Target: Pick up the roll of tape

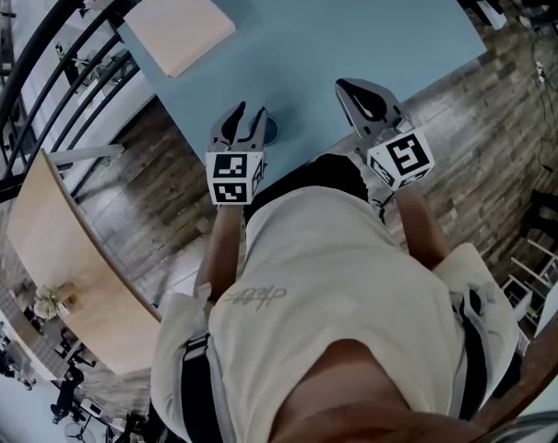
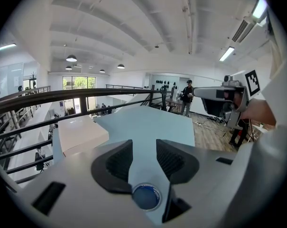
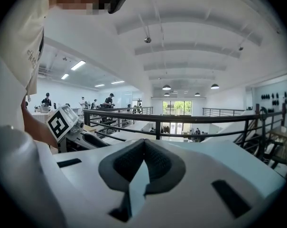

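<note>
Obs., single moment.

- Roll of tape (image 1: 269, 130) (image 2: 145, 196): blue, lies flat on the pale blue worktop (image 1: 352, 26) (image 2: 152, 122), close to the worktop's near edge. Nothing touches it that I can make out. The head view shows only part of it, past the left tool's jaw.
- Left hand-held gripper (image 1: 245, 114) (image 2: 143, 144): jaws apart, nothing clamped. It sits directly over or beside the roll. In the left gripper view the roll shows down through the gap at the root of the jaws, not up between the pads. Height above the roll cannot be told.
- Right hand-held gripper (image 1: 345, 89) (image 3: 144, 142): jaws together at the tips, nothing between them. It is to the right of the roll, apart from it, also over the near edge of the worktop.
- Beige flat board (image 1: 177, 24) (image 2: 79, 132): lies on the worktop well beyond the roll and to its left, near the far left corner. Nothing rests on it.
- Dark metal railing (image 1: 57, 53) (image 3: 181, 120): runs left of the roll, off the worktop.
- Wood-plank floor (image 1: 481, 127): visible to the right of the roll, past the worktop edge.
</note>
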Available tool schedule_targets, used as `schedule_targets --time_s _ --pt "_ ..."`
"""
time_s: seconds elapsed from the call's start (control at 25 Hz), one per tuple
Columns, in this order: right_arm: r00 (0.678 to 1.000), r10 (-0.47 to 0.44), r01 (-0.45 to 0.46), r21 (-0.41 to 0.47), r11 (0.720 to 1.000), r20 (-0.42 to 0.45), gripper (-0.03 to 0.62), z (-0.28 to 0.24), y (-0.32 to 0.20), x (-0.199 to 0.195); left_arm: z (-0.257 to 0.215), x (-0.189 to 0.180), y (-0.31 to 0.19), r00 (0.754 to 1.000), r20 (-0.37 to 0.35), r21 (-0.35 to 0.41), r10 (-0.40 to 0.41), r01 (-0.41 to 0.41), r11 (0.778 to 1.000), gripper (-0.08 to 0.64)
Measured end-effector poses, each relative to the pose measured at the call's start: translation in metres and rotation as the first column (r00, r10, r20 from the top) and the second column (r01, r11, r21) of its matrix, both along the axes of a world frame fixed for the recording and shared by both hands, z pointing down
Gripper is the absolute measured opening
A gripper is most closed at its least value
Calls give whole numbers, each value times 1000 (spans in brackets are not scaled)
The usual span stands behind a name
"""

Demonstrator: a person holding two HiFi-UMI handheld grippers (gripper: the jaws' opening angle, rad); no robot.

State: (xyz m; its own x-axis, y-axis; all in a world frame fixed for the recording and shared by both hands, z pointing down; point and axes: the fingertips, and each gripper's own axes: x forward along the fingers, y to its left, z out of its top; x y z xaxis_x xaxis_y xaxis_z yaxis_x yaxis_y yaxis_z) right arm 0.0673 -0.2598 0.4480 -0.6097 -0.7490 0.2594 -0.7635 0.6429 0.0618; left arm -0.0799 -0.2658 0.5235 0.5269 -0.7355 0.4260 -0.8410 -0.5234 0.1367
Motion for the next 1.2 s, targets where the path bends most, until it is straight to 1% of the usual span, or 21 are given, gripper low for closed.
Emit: schedule_targets --time_s 0.16,0.36,0.6,0.84,0.92,1.04,1.2 --pt "1000 -26 26 -21 999 1 6 9 -8 -9 8 0 -3 1000 11 -31 -13 14 999 169" --pt "996 -85 84 -28 996 -26 6 16 -20 -11 18 2 -5 998 22 -75 -58 60 995 169" --pt "989 -148 147 -64 987 -13 6 25 -35 0 35 8 -1 989 55 -140 -136 142 980 169" --pt "974 -221 217 -78 973 -44 6 49 -40 8 65 17 2 976 92 -205 -199 214 955 169" --pt "971 -238 235 -90 968 -36 6 60 -40 9 77 17 4 970 116 -229 -212 234 945 169" --pt "963 -266 259 -130 957 -35 6 76 -39 12 95 16 7 961 146 -263 -235 267 927 169" --pt "959 -282 275 -161 948 -20 6 90 -43 20 123 21 9 954 174 -314 -246 290 904 169"
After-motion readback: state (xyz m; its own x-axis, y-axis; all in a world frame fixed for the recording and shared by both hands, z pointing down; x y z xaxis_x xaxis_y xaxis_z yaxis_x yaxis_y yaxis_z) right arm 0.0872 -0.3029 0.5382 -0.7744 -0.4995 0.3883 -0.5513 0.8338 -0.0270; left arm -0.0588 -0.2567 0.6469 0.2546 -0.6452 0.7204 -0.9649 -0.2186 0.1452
